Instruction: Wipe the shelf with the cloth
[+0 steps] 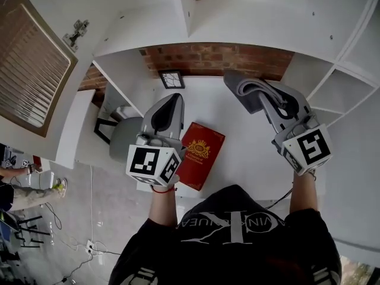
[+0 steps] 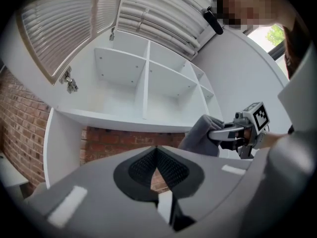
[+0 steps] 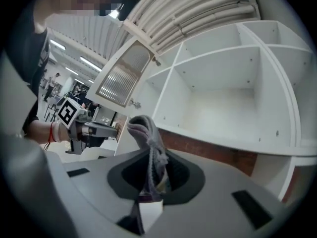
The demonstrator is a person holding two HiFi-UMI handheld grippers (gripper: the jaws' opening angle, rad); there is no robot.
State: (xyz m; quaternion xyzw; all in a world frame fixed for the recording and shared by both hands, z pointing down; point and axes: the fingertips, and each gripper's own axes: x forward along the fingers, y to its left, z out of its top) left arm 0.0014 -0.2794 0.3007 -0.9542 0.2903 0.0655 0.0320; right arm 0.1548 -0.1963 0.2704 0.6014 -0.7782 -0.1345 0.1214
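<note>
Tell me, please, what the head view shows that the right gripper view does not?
Only the head view shows the red book and the small dark frame by the brick wall. Only the right gripper view shows the ribbed white ceiling overhead. Both show the grey cloth clamped in the right gripper, the left gripper, the louvred door and the white shelf.

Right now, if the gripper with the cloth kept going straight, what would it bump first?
Probably the brick wall just under the white shelf. The right gripper, shut on the grey cloth, points that way, though depth is hard to judge.
</note>
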